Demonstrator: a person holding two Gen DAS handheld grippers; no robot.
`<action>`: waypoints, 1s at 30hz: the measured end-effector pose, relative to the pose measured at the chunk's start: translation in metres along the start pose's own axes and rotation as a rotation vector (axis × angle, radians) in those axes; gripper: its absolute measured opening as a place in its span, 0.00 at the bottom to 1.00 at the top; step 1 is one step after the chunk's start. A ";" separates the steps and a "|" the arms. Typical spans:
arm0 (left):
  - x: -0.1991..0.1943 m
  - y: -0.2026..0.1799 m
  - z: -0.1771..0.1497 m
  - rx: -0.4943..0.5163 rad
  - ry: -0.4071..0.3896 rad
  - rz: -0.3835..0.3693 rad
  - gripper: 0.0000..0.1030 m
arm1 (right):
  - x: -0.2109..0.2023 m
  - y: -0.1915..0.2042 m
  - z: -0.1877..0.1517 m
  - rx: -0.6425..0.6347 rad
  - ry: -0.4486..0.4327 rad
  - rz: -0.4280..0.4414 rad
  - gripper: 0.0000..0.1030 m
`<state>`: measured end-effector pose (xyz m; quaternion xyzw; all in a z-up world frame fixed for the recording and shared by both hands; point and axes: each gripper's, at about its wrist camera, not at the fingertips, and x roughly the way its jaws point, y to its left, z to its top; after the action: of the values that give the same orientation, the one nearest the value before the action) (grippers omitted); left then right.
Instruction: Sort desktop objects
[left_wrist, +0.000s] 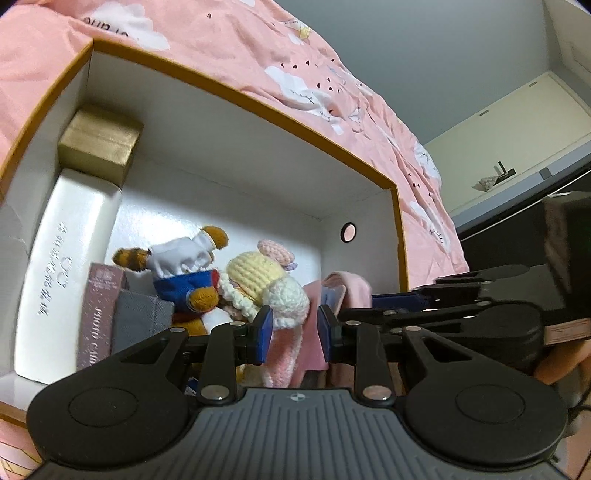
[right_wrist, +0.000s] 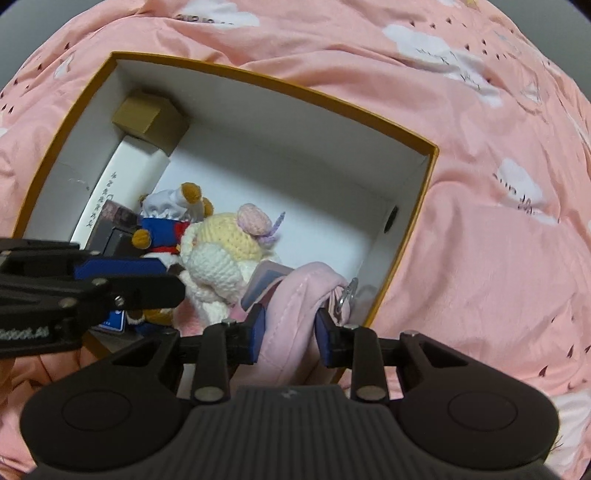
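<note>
Pink bedding is surrounding one orange-rimmed box (left_wrist: 236, 92); sorting is nearing completion.
Left wrist view: the left gripper (left_wrist: 295, 334) is hovering partly open, empty, over one crochet doll (left_wrist: 266, 284), one plush bear (left_wrist: 184, 273), one gold box (left_wrist: 99, 142). Right wrist view: the right gripper (right_wrist: 288, 332) is pinching one pink pouch (right_wrist: 295, 306) over the box's near corner; soft, light, likely sagging, so gripping mid-fold is advisable.

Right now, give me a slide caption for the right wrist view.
Right gripper clamps pink pouch over the orange-rimmed box holding crochet doll.
</note>
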<state>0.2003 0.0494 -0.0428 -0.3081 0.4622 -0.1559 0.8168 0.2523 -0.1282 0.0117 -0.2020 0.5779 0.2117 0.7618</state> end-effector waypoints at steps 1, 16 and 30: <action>-0.002 0.000 0.002 0.011 -0.010 0.014 0.29 | -0.005 0.000 0.000 -0.005 -0.009 0.003 0.31; -0.016 0.006 0.014 0.077 -0.044 0.191 0.29 | 0.003 0.002 0.003 -0.056 -0.047 -0.015 0.36; -0.033 0.011 0.008 0.083 -0.058 0.218 0.29 | -0.012 0.011 -0.010 -0.091 -0.052 -0.052 0.38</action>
<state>0.1893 0.0787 -0.0251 -0.2264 0.4622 -0.0759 0.8540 0.2349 -0.1260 0.0202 -0.2458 0.5423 0.2231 0.7718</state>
